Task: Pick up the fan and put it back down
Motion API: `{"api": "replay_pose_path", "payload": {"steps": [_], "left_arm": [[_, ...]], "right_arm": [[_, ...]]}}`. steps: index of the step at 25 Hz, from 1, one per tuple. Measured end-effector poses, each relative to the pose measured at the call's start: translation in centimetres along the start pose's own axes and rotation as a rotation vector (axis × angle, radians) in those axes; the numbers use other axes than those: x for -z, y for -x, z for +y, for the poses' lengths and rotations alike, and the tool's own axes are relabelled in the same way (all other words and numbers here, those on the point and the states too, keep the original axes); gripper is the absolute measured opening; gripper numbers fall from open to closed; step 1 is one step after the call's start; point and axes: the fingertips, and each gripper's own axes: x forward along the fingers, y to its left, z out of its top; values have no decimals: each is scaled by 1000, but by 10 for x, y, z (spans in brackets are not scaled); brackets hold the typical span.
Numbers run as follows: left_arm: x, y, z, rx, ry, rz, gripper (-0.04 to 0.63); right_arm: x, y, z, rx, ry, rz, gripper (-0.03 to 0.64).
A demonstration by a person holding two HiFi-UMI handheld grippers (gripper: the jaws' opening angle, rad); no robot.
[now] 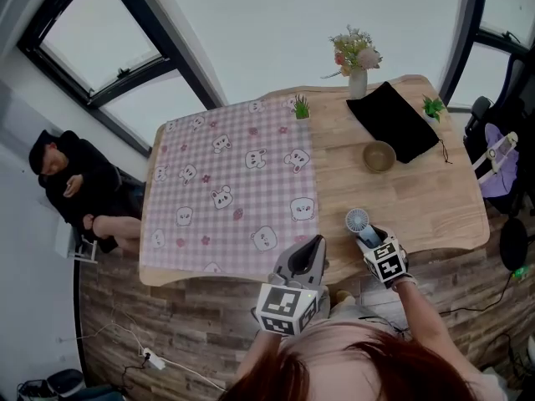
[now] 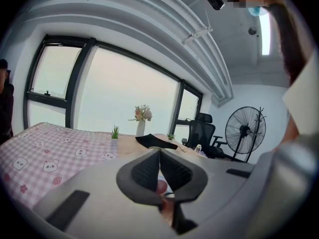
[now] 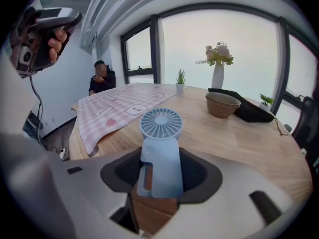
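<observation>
A small light-blue hand fan [image 1: 357, 220] stands upright on the wooden table [image 1: 435, 207] near its front edge, just right of the pink cloth. My right gripper [image 1: 368, 237] reaches it from the front. In the right gripper view the fan's handle [image 3: 160, 158] fills the gap between the dark pads of the right gripper [image 3: 160, 172], which press on both its sides; the round grille rises above them. My left gripper [image 1: 313, 247] hovers over the table's front edge, left of the fan. The left gripper [image 2: 159, 157] has its pads together at the tip with nothing between.
A pink checked cloth [image 1: 226, 182] with bear prints covers the table's left half. A tan bowl [image 1: 379, 155], a black pouch [image 1: 394, 119], a vase of flowers [image 1: 357, 67] and two small plants [image 1: 301, 107] [image 1: 433, 107] sit farther back. A person [image 1: 75, 182] sits on the left.
</observation>
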Motion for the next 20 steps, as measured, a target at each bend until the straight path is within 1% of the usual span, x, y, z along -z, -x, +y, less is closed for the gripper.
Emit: {"api": "replay_pose_path", "payload": {"steps": [8,20], "left_arm": [[-1,-2,-1,7,-9,-5,11],[-11,-4,-3,18,-28,-12,11]], "right_arm": [[-7,15,1,20,-28,-39,213],[-35,44,1,32,-62,-128,213]]}}
